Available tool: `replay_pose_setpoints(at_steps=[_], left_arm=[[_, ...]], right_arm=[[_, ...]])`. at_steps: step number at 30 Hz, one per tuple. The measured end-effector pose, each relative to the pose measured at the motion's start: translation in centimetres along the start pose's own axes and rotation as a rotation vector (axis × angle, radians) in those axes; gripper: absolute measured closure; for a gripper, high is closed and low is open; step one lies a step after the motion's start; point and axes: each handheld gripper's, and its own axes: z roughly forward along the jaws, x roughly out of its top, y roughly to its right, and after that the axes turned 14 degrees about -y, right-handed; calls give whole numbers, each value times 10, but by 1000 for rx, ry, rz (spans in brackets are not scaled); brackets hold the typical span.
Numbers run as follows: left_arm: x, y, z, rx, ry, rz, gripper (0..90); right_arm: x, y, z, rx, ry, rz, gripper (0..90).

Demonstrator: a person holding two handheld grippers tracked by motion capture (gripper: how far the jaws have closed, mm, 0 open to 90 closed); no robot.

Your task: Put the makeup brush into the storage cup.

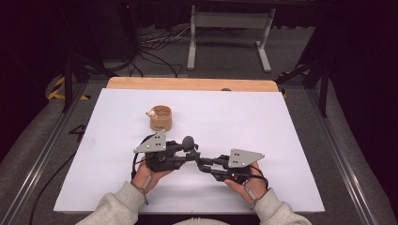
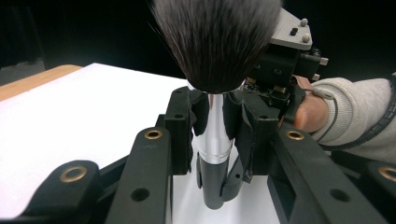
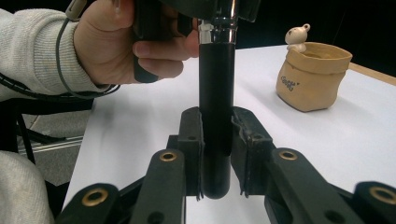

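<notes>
A brush with a dark bristle head [image 1: 189, 142], a silver collar and a black handle stands upright between both grippers near the table's front middle. My left gripper [image 1: 190, 156] is shut on the brush: in the left gripper view its pads [image 2: 187, 122] clamp the silver collar [image 2: 215, 135] just under the bristles [image 2: 215, 42]. My right gripper [image 1: 201, 165] is shut on it too, and in the right gripper view its pads [image 3: 192, 140] press the lower end of the black handle [image 3: 216, 93]. The two sets of jaws meet tip to tip.
A tan pot [image 1: 161, 118] with a small bear figure on its rim [image 3: 298, 35] stands behind the grippers, left of centre. The white mat [image 1: 263, 117] covers the table, with a wooden edge [image 1: 192, 84] at the back. Dark floor, cables and a stand lie beyond.
</notes>
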Motion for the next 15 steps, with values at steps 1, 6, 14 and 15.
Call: replay_pose_setpoints(at_steps=[1,6,14,15], left_arm=[[0,0,0,-1,-1,-2,696],[3,2,-3,17,-8,0,699],[8,3,-13,41,15,3,699],[8,3,-14,46,12,4,699]], right_arm=[[0,0,0,0,0,-1,750],[2,1,-1,8,15,6,577],[4,8,-3,-63,39,21,211],[3,9,-5,-72,35,29,194]])
